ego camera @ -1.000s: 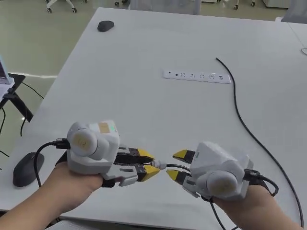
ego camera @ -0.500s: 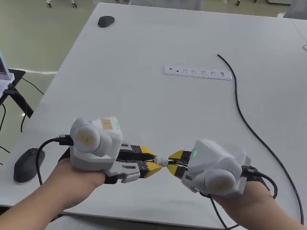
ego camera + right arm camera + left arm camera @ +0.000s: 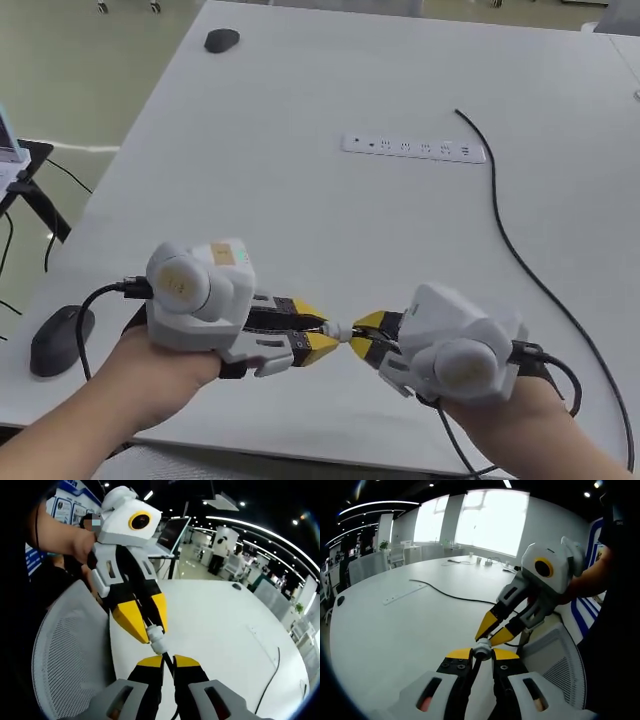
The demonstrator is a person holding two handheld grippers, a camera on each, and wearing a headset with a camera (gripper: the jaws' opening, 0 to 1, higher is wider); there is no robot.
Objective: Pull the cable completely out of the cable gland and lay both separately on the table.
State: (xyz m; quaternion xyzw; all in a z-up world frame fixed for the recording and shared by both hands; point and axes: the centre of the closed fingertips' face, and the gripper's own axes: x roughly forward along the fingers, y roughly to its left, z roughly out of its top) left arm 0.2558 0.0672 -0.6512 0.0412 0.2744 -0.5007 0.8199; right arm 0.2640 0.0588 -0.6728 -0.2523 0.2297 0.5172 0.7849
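Left gripper (image 3: 322, 333) — clamped on white cable gland (image 3: 341, 331), held level above near table (image 3: 300, 220) edge, pointing right. Right gripper (image 3: 362, 334) — facing it tip to tip, closed on black cable (image 3: 168, 663) just beside gland.

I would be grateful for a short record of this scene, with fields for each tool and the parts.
left tool: shut on the cable gland
right tool: shut on the cable
cable and gland: joined, held between the tools, not yet laid on the table
also on table: power strip, black cord, mouse
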